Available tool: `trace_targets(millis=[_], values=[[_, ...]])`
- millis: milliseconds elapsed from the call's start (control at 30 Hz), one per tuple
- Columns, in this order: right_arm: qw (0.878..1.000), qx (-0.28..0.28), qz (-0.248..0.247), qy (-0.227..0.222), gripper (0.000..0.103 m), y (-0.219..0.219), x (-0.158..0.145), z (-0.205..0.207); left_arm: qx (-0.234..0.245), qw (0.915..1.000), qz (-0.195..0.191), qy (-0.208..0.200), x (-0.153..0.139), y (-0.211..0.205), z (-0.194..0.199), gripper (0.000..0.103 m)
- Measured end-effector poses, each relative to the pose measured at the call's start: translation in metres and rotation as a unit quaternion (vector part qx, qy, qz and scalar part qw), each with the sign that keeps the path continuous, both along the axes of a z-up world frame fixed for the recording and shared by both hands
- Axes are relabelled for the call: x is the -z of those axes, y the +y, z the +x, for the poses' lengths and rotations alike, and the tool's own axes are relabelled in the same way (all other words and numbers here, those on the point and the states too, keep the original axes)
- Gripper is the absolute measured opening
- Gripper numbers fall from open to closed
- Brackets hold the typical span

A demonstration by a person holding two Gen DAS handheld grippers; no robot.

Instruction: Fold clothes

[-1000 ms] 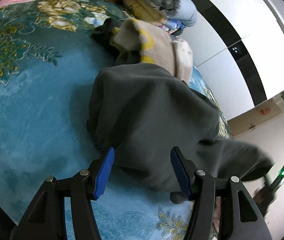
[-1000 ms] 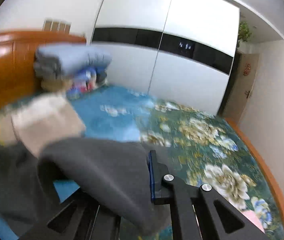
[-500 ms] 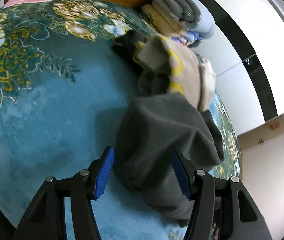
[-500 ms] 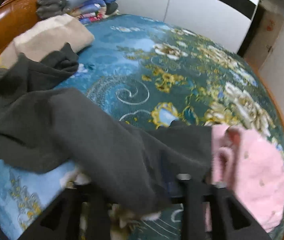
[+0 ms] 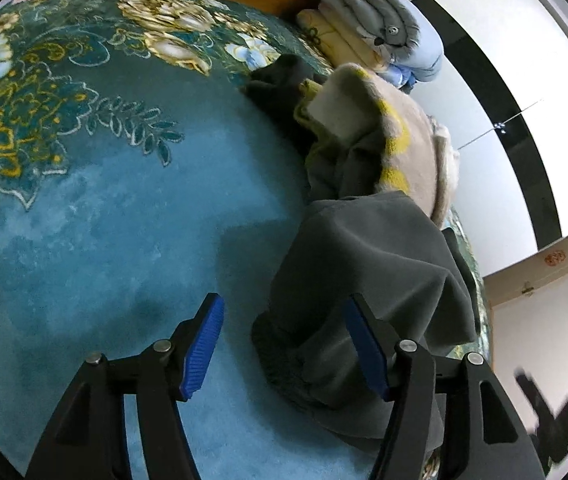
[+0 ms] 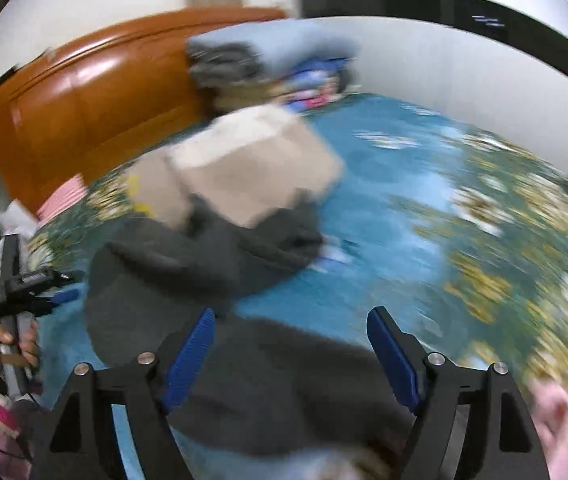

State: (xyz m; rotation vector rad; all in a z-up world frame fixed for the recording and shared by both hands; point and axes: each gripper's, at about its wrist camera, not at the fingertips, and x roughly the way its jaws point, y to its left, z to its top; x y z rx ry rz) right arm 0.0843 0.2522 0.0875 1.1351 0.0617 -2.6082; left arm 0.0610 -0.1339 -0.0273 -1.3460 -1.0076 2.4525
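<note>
Since a second ago, the right gripper (image 6: 290,354) has let go of the dark grey fleece garment (image 5: 364,280) it was clamped on, and the cloth, which then hung spread wide in front of the left gripper (image 5: 282,346), now lies bunched in a heap on the teal floral bedspread (image 5: 104,220).

In the right wrist view, which is smeared by motion, the right gripper's blue-padded jaws are opening wide. A fold of the grey garment lies beneath and between them, but neither pad presses on it.

In the left wrist view, the left gripper's jaws are also opening. The garment's ribbed edge sits between the fingers, close to the right-hand pad; whether that pad touches the cloth cannot be told, and the left-hand pad stands clear over bare bedspread.

Just behind the garment lies a beige blanket with yellow patches (image 5: 404,148), touching its far edge. Farther back, a stack of folded grey and light blue quilts (image 5: 384,16) rests against the orange wooden headboard (image 6: 84,96). A white wardrobe with a black band (image 5: 504,100) fills the far wall.
</note>
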Motion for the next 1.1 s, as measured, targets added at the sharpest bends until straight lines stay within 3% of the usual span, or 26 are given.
trace_targets(millis=[133,233,367,567,600,633,733,767,867,1000,1067,1100], values=[[0.998,-0.054,0.002,-0.027,0.082,-0.068,0.02,-0.069,-0.006,0.9999,0.01,-0.002,0.009,-0.011,0.003,0.068],[0.997,-0.06,0.01,-0.057,0.085,-0.099,0.034,-0.109,-0.017,0.9995,0.025,-0.005,0.016,-0.023,0.004,0.068],[0.995,-0.061,0.015,-0.079,0.103,-0.113,0.049,-0.137,-0.021,0.9995,0.026,-0.002,0.021,-0.035,-0.002,0.069],[0.991,-0.053,0.041,-0.12,0.102,-0.125,0.064,-0.163,0.021,0.9996,0.015,0.007,0.013,-0.025,-0.039,0.071],[0.989,-0.055,0.048,-0.126,0.1,-0.129,0.065,-0.164,0.03,0.9993,0.016,0.012,0.01,-0.021,-0.046,0.071],[0.988,-0.053,0.058,-0.135,0.088,-0.133,0.067,-0.165,0.039,0.999,0.017,0.016,0.007,-0.017,-0.053,0.072],[0.982,-0.028,0.08,-0.171,0.038,-0.137,0.08,-0.168,0.068,0.9964,0.043,0.027,-0.001,-0.001,-0.08,0.077],[0.982,-0.024,0.078,-0.171,0.027,-0.135,0.079,-0.164,0.077,0.9955,0.05,0.024,-0.001,0.005,-0.087,0.077],[0.984,-0.017,0.065,-0.165,0.011,-0.128,0.073,-0.151,0.104,0.9921,0.068,0.013,0.0,0.023,-0.104,0.077],[0.992,0.001,0.022,-0.128,0.009,-0.096,0.044,-0.114,0.15,0.9853,0.075,0.03,-0.008,0.049,-0.099,0.073],[0.994,0.018,0.0,-0.105,0.009,-0.075,0.029,-0.095,0.173,0.9811,0.075,0.043,-0.014,0.062,-0.093,0.03],[0.995,0.027,-0.01,-0.093,0.009,-0.064,0.021,-0.084,0.182,0.9794,0.067,0.057,-0.022,0.068,-0.086,0.02]])
